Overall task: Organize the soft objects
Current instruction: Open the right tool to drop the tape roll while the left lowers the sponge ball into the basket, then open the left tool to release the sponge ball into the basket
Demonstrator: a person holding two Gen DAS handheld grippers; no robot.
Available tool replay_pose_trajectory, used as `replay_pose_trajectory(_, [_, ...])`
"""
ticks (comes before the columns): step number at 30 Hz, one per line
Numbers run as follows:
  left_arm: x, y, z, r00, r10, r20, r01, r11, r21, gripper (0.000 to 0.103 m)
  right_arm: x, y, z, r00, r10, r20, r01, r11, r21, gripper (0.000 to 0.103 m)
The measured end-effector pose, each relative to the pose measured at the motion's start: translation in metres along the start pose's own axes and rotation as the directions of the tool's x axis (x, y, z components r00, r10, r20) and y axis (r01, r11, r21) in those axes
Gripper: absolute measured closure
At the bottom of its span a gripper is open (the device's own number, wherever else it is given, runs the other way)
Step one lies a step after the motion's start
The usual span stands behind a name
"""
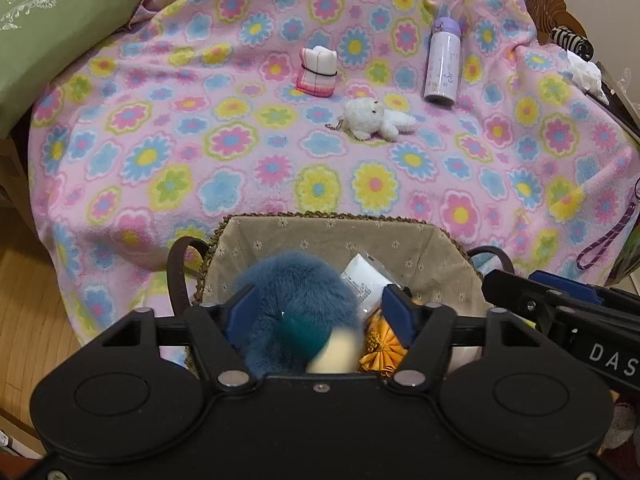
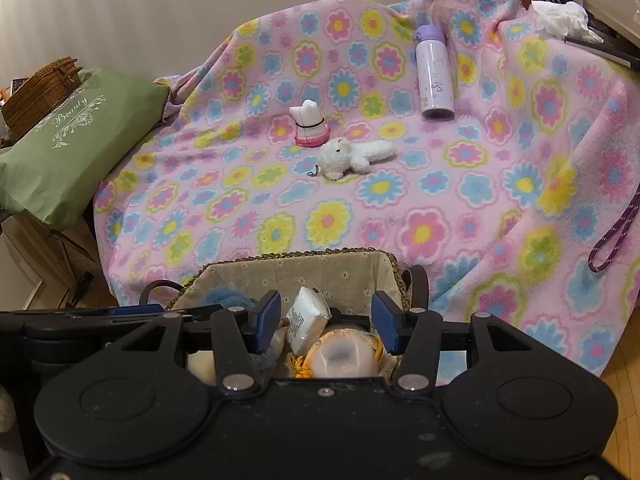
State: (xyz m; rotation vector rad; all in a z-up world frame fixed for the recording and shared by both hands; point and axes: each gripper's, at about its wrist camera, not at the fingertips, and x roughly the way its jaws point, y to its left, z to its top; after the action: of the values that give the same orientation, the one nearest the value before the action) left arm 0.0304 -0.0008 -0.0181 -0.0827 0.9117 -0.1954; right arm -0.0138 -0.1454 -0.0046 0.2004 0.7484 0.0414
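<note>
The left hand-held gripper [image 1: 320, 312] hangs level over the near end of a lined woven basket [image 1: 332, 232], its blue pads spread wide with a blue furry toy [image 1: 292, 304] bulging up between them; the pads flank the fur but whether they touch it cannot be told. The right hand-held gripper [image 2: 326, 320] hovers just beside it over the same basket [image 2: 320, 276], jaws likewise spread and holding nothing, with a white wrapped packet [image 2: 308, 318] standing tilted between its pads down inside. In the left view that packet [image 1: 366, 280] leans against the fur, and an orange flower-shaped piece [image 1: 382, 346] lies under the right pad. A pale rounded object [image 2: 344, 358] beside the orange piece is too blurred to identify. Beyond the basket, a pink flowered blanket [image 1: 224, 152] covers the surface. Well apart from the basket, toward the far side, a small white plush animal [image 1: 378, 122] lies on its side, a folded pink-and-white cloth bound with a black band [image 1: 318, 74] stands just behind it, and a lavender bottle [image 1: 442, 62] lies to the right. A green cushion [image 1: 52, 28] rests at the left edge, cut off by the frame; a purple cord [image 1: 608, 236] dangles at the right, its upper end out of view
</note>
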Motion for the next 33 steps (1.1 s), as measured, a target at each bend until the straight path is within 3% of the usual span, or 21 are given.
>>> replay_pose_trajectory(33, [-0.0006,-0.0003,-0.0017,1.0,0.019,0.002,-0.019,1.0,0.003,0.038,0.0005,-0.0044,-0.0003,1.0,-0.001,-0.005,0.001,1.0,0.008,0.049])
